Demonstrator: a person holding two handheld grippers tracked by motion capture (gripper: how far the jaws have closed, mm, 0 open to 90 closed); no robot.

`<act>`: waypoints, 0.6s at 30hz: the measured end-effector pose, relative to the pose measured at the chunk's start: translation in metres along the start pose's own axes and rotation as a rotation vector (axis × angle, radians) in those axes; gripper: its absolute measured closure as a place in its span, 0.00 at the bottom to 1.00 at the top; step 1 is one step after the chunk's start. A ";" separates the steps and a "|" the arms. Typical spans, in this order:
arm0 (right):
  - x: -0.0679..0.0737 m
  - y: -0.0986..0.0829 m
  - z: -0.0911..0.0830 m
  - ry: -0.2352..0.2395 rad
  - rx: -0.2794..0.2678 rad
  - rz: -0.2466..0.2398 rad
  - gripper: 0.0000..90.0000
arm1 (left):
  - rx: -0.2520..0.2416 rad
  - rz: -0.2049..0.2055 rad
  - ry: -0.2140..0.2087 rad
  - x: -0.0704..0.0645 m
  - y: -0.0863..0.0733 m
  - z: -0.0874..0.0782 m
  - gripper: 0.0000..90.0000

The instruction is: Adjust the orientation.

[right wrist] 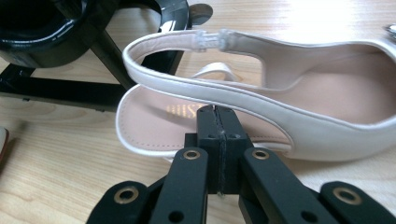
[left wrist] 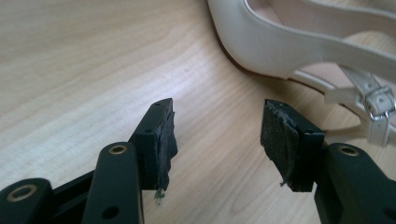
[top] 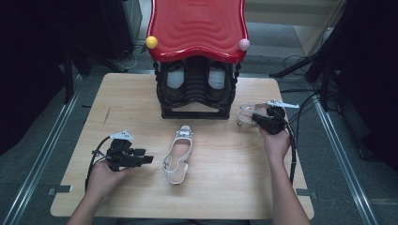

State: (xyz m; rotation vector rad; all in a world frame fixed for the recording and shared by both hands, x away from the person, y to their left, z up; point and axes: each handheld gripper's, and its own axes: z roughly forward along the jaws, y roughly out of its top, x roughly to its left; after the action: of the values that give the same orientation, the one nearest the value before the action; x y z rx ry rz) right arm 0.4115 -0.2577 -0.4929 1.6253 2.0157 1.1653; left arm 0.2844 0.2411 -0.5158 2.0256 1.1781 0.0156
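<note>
From the high view we've got a light wooden table [top: 141, 98] with a black shoe rack [top: 196, 91] at the far edge, topped by a wavy red shelf [top: 198, 26] and holding a pair of dark shoes. One white slingback sandal [top: 179, 153] lies flat mid-table, toe pointing toward the rack. The left gripper [top: 145, 158] sits just left of it, jaws pointing at the shoe but not touching. Over at the right, the right gripper [top: 256, 118] is at the second white sandal [top: 245, 111], right beside the rack's front corner. In the left gripper view, the left gripper [left wrist: 218, 140] is spread wide with bare table between the pads, and the sandal's heel end [left wrist: 299, 42] with its buckled strap sits just ahead, apart from them. In the right gripper view, the right gripper [right wrist: 217, 122] is pinched tight together, pressed up against the second sandal's side wall [right wrist: 261, 112]; we can't tell whether any leather is actually caught between the pads.
</note>
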 end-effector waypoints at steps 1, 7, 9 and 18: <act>-0.001 -0.001 -0.001 -0.006 0.002 -0.004 1.00 | -0.003 -0.006 0.001 0.001 0.001 0.000 0.50; -0.006 -0.007 -0.009 -0.029 0.006 0.011 1.00 | -0.021 -0.029 -0.027 0.009 0.006 0.002 0.50; -0.009 -0.009 -0.012 -0.033 0.004 0.009 1.00 | -0.016 -0.018 -0.024 0.009 0.009 0.003 0.51; -0.017 -0.016 -0.024 -0.061 0.005 0.028 1.00 | 0.008 0.005 -0.041 0.006 0.016 0.013 0.51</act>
State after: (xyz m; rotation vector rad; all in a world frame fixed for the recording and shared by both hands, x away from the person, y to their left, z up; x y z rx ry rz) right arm 0.3897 -0.2838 -0.4942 1.6764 1.9663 1.1075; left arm 0.3038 0.2334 -0.5168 2.0271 1.1492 -0.0276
